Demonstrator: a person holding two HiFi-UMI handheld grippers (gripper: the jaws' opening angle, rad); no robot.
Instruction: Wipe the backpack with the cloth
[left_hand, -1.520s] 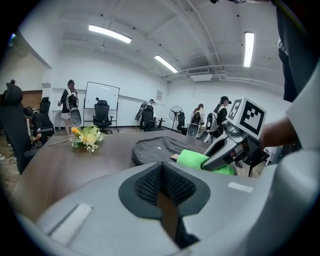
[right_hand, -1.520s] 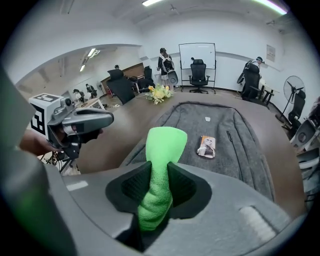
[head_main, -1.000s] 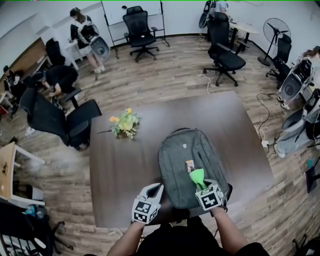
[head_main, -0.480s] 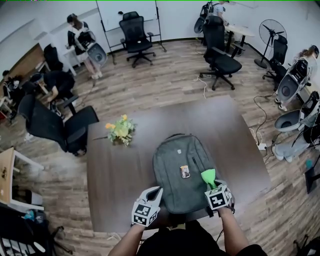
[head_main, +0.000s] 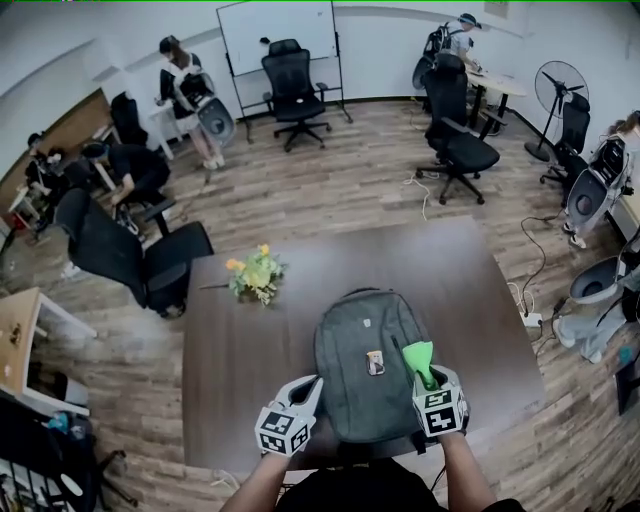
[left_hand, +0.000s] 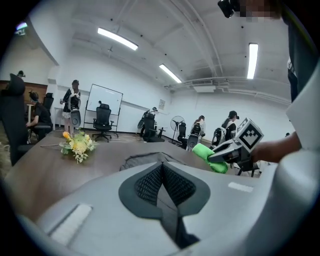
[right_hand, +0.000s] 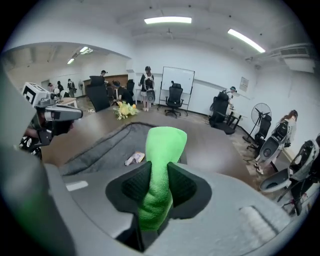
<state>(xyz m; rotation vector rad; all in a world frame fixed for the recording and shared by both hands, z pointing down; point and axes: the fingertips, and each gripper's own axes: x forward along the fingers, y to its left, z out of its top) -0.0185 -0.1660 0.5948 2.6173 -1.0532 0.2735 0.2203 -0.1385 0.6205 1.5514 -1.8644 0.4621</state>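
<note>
As the head view looks down: a dark brown desk (head_main: 240, 350) fills the middle of an office with a wood floor.
Far left: a black office chair (head_main: 110, 245) stands just beside the desk's left edge.
Flowers (head_main: 256, 274): a small yellow and green bunch lies on the far left part of the desk.
Left gripper (head_main: 308, 386): it is held over the desk's near edge, just beside the near left corner of the backpack (head_main: 365, 335). Its jaws are pressed together with nothing between them.
Backpack: grey, it lies flat in the middle of the desk. Its handle end points away from the person and its base is at the near edge.
Tag (head_main: 375, 362): a small pale card rests on the backpack's front, just left of the cloth (head_main: 419, 358).
Cloth: bright green and bunched into a roll, it sits over the backpack's near right part. Whether it touches the fabric cannot be told.
Right gripper (head_main: 428, 378): its jaws are clamped on the cloth, whose free end sticks out past them.
</note>
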